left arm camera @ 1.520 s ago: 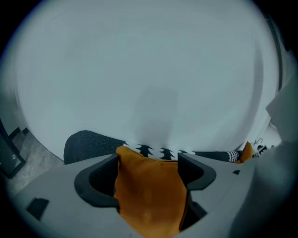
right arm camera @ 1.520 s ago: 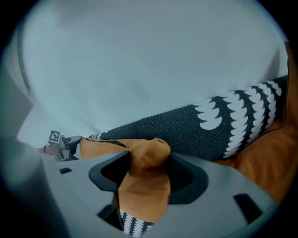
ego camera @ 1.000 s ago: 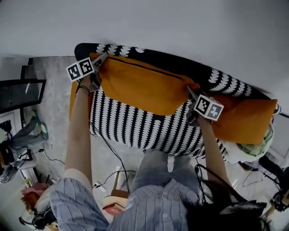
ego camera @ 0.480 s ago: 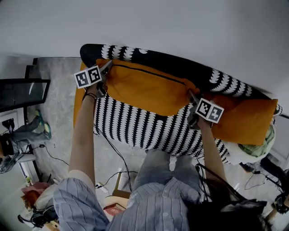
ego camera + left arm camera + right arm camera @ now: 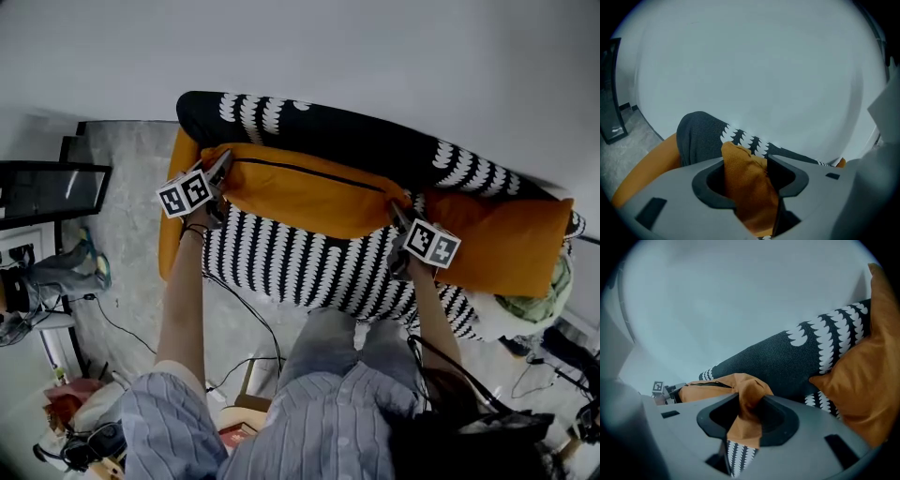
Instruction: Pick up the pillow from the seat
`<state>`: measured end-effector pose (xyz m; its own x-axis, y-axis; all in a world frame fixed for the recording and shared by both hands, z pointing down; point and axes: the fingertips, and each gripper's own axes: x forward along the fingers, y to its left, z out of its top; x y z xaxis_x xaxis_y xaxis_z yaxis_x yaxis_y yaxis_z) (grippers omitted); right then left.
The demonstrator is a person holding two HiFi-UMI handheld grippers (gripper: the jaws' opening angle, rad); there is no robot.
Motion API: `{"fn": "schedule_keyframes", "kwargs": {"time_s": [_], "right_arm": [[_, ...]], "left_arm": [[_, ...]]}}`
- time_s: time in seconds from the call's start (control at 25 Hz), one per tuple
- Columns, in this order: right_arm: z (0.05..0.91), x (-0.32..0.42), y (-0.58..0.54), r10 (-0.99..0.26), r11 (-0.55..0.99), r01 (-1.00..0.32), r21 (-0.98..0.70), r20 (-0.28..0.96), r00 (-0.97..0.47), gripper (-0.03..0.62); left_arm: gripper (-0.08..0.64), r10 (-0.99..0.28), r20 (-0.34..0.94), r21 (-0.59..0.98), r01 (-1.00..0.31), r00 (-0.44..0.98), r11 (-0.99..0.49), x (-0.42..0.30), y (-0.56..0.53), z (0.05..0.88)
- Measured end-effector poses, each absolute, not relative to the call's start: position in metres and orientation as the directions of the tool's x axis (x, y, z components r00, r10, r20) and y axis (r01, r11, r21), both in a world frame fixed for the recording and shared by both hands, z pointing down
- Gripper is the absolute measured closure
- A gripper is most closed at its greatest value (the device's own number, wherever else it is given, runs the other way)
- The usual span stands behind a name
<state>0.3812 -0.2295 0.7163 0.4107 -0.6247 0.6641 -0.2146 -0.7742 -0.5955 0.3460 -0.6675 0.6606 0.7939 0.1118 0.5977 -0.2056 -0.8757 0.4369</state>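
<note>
Left tool, right tool: wider before, closing on pillow.

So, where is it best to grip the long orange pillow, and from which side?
At its two end corners, from the front: the long orange pillow is floppy. The left tool and right tool are closing on bunched corner fabric.

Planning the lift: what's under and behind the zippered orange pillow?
Under the pillow is the black-and-white patterned seat; behind it, the dark backrest. The seat area directly beneath it is covered, so anything lying there can't be seen.
</note>
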Motion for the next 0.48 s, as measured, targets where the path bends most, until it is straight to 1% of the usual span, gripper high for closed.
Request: {"fn": "schedule_keyframes", "kwargs": {"time_s": [0.32,0.48], "right_arm": [[0.702,0.346,-0.221,-0.642,-0.76,-0.218,-0.612,0.657,0.395,0.469],[0.692,0.334,-0.213,-0.631,-0.771,-0.232,-0.593,0.659,0.409,0.479]], "left_arm": [[0.331,0.067,0.568,0.453,-0.244,0.82,-0.857,0.292,-0.662,0.644],[0.334,0.072,0.575,0.472,-0.258,0.815,-0.843,0.267,-0.651,0.64]]}}
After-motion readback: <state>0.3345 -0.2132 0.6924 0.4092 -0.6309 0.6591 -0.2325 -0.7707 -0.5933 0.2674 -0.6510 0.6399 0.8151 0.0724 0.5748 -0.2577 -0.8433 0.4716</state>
